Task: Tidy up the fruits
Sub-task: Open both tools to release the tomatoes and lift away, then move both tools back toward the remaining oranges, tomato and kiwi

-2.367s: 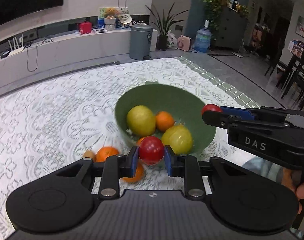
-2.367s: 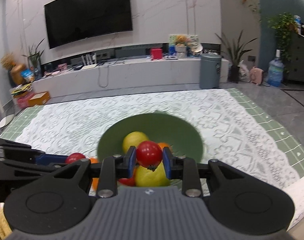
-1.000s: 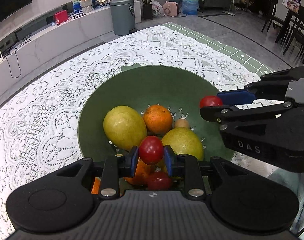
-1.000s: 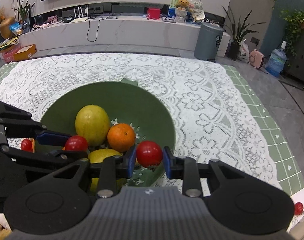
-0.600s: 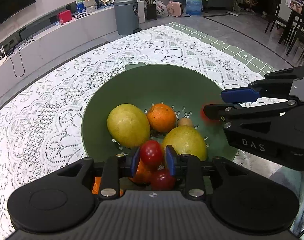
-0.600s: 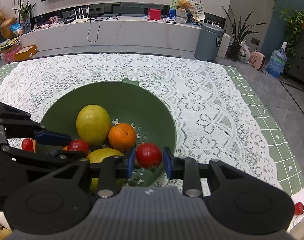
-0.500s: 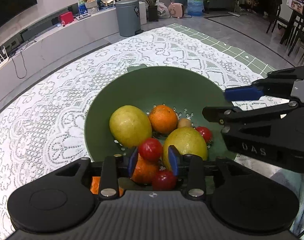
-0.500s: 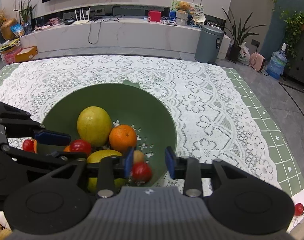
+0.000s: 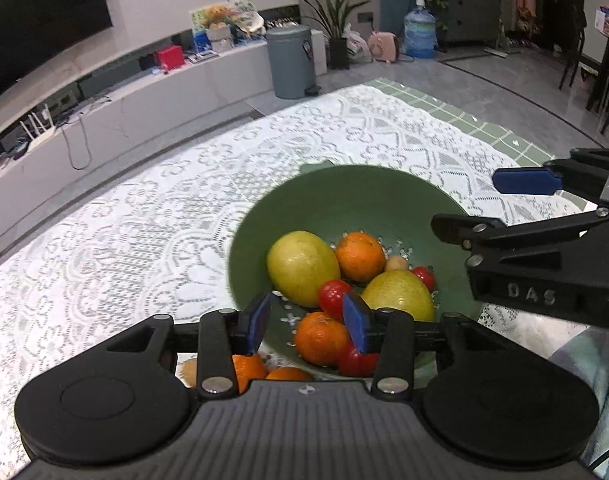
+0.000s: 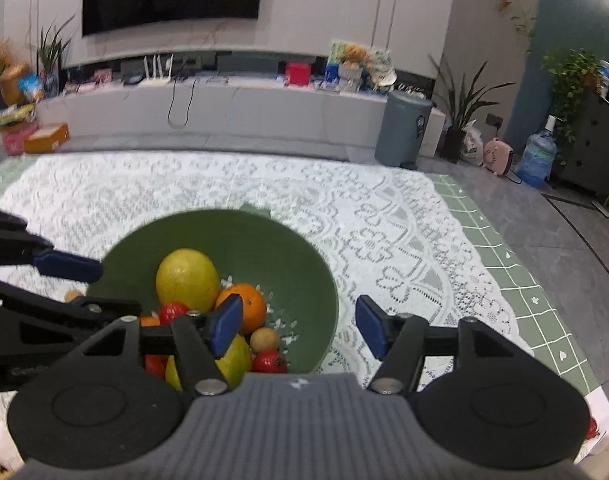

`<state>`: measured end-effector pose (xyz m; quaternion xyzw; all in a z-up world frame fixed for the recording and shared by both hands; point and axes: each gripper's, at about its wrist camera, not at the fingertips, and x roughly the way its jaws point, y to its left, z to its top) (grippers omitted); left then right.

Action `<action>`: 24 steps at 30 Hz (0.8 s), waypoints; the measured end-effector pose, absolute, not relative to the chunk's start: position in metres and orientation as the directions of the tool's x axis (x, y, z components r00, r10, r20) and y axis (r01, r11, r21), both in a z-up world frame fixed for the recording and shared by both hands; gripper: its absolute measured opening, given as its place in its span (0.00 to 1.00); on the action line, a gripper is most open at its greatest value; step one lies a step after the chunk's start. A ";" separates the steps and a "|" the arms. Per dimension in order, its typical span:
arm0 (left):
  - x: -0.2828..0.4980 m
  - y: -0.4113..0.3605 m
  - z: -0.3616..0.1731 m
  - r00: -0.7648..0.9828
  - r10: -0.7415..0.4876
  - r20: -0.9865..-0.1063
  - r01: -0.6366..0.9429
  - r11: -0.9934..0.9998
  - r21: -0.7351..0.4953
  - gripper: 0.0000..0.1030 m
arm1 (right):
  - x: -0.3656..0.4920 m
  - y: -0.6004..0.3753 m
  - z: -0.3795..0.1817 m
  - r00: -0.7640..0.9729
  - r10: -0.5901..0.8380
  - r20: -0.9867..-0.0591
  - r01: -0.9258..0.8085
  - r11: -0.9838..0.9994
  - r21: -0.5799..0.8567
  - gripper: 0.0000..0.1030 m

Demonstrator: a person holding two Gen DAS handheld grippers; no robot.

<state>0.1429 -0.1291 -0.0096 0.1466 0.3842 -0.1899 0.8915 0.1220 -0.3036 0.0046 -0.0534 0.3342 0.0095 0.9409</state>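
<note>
Fruits fill a green bowl on lace tablecloth; both jaws released.

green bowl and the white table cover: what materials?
Green bowl: likely matte plastic; even colour, dull sheen, small drain holes punched in the bottom like a colander. White table cover: lace-patterned, openwork floral motifs; fabric or vinyl, can't tell which.

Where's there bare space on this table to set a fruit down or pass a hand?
Free: the lace tablecloth left of and beyond the green bowl, and the cloth right of it. Crowded: the bowl's bottom, piled with fruit, and the near-left edge by two loose oranges.
</note>
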 end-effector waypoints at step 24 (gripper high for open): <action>0.100 -0.022 -0.001 0.692 -0.234 -0.683 0.304 0.952 -0.017 0.49 | 0.060 -0.228 -0.001 0.793 0.183 -0.581 -0.115 0.982 0.152 0.64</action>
